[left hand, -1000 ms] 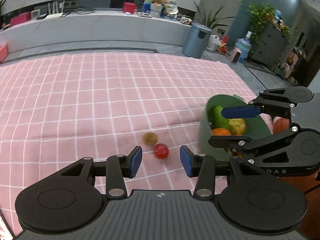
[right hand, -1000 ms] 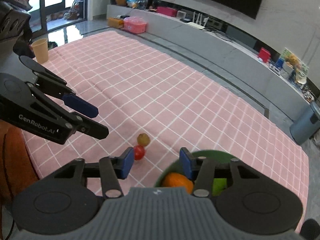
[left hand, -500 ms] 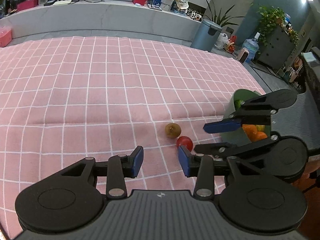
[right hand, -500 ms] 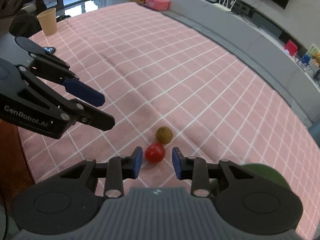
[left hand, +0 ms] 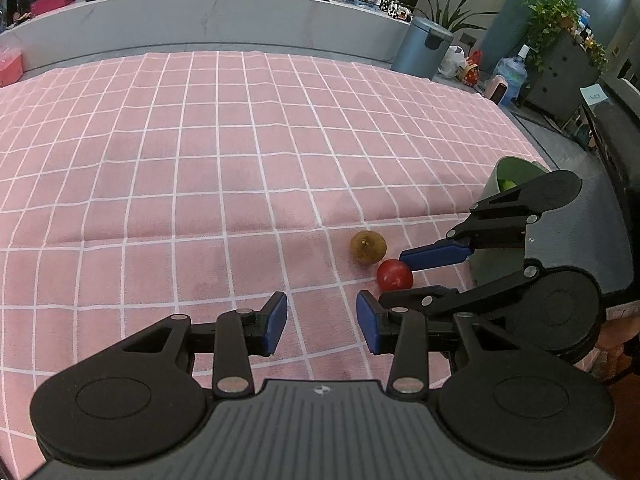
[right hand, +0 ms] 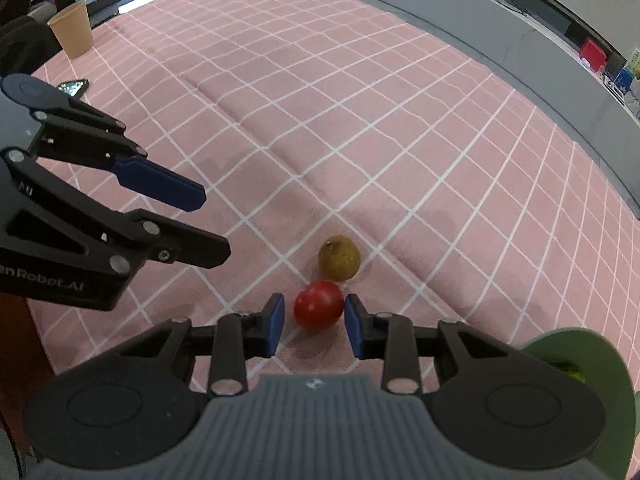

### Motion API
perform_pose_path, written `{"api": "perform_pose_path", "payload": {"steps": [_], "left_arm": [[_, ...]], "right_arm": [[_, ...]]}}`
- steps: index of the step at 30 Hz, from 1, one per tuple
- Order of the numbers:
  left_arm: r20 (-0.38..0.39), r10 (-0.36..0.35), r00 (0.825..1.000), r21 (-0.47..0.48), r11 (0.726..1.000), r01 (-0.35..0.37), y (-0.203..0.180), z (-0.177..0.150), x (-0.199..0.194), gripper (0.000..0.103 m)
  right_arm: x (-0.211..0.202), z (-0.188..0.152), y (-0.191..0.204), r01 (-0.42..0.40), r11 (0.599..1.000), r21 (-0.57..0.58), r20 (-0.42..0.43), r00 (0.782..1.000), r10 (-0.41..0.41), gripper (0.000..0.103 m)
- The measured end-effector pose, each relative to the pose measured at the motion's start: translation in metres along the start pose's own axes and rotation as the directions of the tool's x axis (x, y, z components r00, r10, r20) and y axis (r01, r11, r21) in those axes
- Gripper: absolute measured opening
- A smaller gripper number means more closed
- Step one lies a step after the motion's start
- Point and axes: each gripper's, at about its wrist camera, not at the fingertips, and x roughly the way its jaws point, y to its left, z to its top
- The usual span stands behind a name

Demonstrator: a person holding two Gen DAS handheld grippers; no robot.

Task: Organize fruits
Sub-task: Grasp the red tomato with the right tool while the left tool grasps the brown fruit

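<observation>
A red round fruit (right hand: pixel 319 306) lies on the pink checked cloth, touching a brown fruit (right hand: pixel 339 258) just beyond it. My right gripper (right hand: pixel 314 312) points steeply down with its narrowed jaws on either side of the red fruit. A slim gap shows at the left pad, so the pads do not press. In the left wrist view the red fruit (left hand: pixel 394 276) sits at the right gripper's (left hand: pixel 391 279) tips, with the brown fruit (left hand: pixel 368 247) behind. My left gripper (left hand: pixel 321 312) hovers open and empty to the left. The green bowl (left hand: pixel 520 166) holds fruit.
The green bowl (right hand: pixel 600 364) stands at the table's right corner, close to the right gripper. A paper cup (right hand: pixel 72 28) and a phone (right hand: pixel 74 87) sit at the far left edge. The pink cloth (left hand: pixel 240 160) stretches bare beyond the fruits.
My right gripper left the bowl, moved left and down, narrowed its jaws and now has the red fruit between them. My left gripper sank a little and narrowed slightly.
</observation>
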Motion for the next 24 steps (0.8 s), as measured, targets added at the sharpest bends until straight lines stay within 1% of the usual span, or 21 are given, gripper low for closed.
{"api": "perform_pose_path", "payload": {"steps": [2, 3, 8, 14, 19, 24], "left_arm": [[-0.003, -0.002, 1.0, -0.001, 1.0, 0.002, 0.001, 0.0, 0.002, 0.047], [-0.004, -0.003, 1.0, -0.001, 1.0, 0.003, 0.001, 0.002, 0.003, 0.047], [-0.001, -0.012, 1.0, 0.007, 1.0, 0.012, 0.0, 0.004, 0.004, 0.047], [0.011, -0.027, 1.0, 0.038, 0.999, 0.027, -0.008, 0.01, 0.009, 0.047], [0.018, -0.04, 0.999, 0.068, 0.997, 0.039, -0.019, 0.017, 0.019, 0.047], [0.007, -0.025, 1.0, 0.094, 0.995, 0.024, -0.032, 0.023, 0.037, 0.047]], "right_arm": [[0.001, 0.0, 0.001, 0.013, 1.0, -0.009, -0.004, 1.0, -0.013, 0.027], [0.001, 0.0, 0.001, 0.02, 1.0, -0.011, -0.006, 1.0, -0.02, 0.023], [-0.004, 0.0, 0.0, 0.016, 1.0, -0.013, 0.004, 1.0, -0.016, 0.023], [-0.029, 0.003, -0.006, 0.06, 0.998, -0.031, 0.054, 0.997, -0.058, 0.023], [-0.047, 0.006, -0.03, 0.095, 0.995, 0.024, 0.101, 0.99, -0.097, 0.023], [-0.053, 0.004, -0.05, 0.075, 0.992, 0.103, 0.125, 0.988, -0.088, 0.023]]}}
